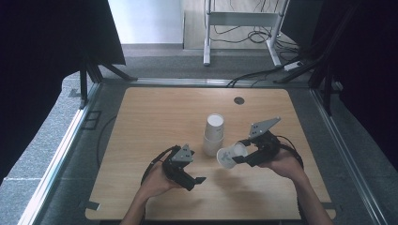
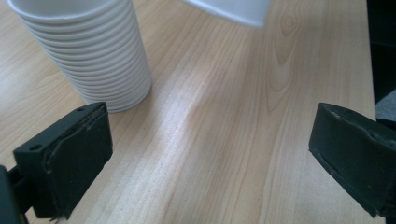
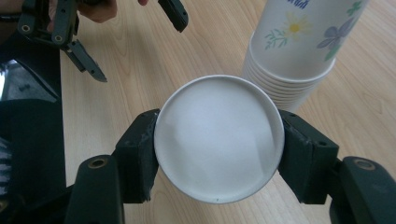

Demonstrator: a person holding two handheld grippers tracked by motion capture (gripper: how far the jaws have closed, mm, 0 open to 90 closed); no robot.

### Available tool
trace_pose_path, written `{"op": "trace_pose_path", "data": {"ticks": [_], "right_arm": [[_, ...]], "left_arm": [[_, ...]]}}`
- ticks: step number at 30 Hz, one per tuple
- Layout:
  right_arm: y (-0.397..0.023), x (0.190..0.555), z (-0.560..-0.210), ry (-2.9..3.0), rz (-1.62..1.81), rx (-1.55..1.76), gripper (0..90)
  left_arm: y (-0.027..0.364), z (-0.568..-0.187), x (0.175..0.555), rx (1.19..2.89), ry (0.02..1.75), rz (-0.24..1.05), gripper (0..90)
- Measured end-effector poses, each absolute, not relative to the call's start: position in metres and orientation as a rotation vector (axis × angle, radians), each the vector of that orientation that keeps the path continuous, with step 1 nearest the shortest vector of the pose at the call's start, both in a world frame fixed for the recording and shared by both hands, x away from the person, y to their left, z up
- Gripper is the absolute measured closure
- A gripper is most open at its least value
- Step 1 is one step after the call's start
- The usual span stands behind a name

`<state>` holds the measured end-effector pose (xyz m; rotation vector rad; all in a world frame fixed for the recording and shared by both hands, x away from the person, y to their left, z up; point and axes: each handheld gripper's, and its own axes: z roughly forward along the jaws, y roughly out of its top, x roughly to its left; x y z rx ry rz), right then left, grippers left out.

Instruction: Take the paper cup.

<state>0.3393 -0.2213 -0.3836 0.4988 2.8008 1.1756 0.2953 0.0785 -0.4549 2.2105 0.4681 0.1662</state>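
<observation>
Nearest the camera are the person's two hands with the grippers. The left gripper (image 1: 199,180) sits at the near left of the table (image 1: 150,117), jaws spread wide with nothing between them, just bare wood. The right gripper (image 1: 237,157) is clamped on a single white paper cup (image 1: 231,154), tipped on its side and held off the table. Just to its left, the stack of paper cups (image 1: 213,135) stands upright mid-table, near the held cup but apart from it
</observation>
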Motion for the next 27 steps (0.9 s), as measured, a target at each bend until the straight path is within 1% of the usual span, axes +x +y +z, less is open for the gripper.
{"op": "trace_pose_path", "data": {"ticks": [7, 14, 27], "right_arm": [[-0.221, 0.334, -0.397, 2.771, 1.244, 0.487, 35.5], [-0.215, 0.326, -0.411, 2.759, 1.303, 0.435, 35.5], [-0.208, 0.325, -0.431, 2.760, 1.405, 0.395, 35.5]], "left_arm": [[0.079, -0.458, 0.295, 2.205, 0.446, 0.139, 0.0], [0.075, -0.460, 0.292, 2.230, 0.416, 0.159, 0.0], [0.070, -0.464, 0.290, 2.226, 0.393, 0.157, 0.3]]}}
